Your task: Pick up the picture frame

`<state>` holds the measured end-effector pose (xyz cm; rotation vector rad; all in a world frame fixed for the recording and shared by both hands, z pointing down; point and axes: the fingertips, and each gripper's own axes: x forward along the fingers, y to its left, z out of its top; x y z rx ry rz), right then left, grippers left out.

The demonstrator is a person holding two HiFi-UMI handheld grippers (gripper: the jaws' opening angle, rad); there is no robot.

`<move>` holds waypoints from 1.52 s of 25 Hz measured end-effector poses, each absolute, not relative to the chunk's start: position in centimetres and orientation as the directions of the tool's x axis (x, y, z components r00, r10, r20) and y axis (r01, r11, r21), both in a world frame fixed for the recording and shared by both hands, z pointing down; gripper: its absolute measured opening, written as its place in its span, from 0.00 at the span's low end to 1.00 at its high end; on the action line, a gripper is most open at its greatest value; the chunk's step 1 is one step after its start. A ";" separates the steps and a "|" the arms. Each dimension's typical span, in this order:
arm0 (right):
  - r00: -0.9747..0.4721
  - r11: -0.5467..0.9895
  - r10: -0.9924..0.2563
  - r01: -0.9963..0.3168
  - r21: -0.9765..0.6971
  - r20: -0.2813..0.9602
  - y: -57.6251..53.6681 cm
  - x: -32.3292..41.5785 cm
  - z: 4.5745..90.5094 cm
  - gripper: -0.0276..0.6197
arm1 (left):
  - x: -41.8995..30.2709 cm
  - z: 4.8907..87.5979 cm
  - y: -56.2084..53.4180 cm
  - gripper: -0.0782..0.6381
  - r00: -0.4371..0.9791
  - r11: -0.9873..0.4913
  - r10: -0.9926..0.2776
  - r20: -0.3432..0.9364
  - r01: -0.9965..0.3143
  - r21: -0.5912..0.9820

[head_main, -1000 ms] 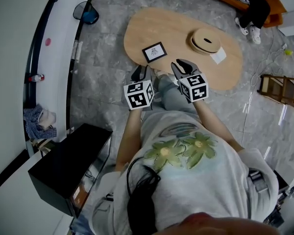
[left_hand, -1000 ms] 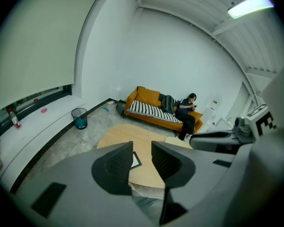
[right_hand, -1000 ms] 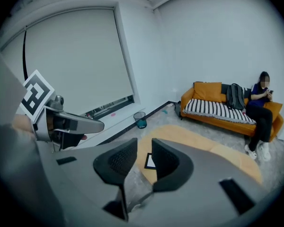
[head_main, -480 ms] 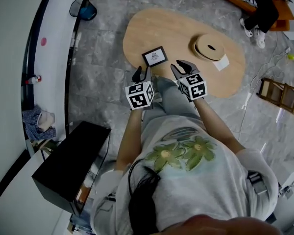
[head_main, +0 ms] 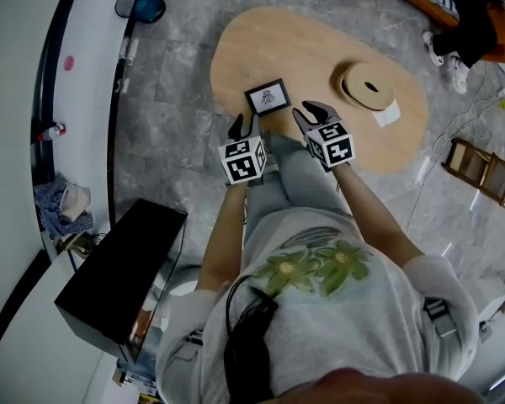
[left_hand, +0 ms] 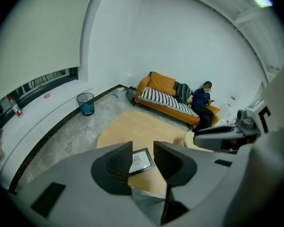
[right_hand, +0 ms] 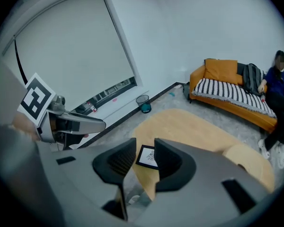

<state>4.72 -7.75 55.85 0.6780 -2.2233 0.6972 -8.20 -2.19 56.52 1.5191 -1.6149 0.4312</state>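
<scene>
head view: above, steeply down | gripper views: low, slanting down, near table (head_main: 295, 49) | shared: picture frame (head_main: 267, 98)

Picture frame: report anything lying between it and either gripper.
Nothing visible. The picture frame lies flat on the table. The left gripper and right gripper hover just short of it, jaws just opening with nothing between them; the round disc sits aside.

left tool (left_hand: 142, 145): jaws have just been opening, nothing clamped; picture frame (left_hand: 141, 162) lies flat on the tabletop (left_hand: 125, 126) beyond
</scene>
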 end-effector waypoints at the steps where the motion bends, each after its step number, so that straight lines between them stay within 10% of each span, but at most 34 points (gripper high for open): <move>1: -0.616 0.719 -0.253 -0.636 -0.281 0.746 -7.9 4.7 56.5 0.21 | -8.2 57.1 -2.3 0.31 0.105 0.205 -0.634 0.766 -0.932 0.298; 38: -0.525 0.685 -0.164 -0.670 -0.287 0.835 -9.5 4.1 75.0 0.23 | -9.0 75.2 -3.0 0.33 0.146 0.278 -0.510 0.848 -0.905 0.323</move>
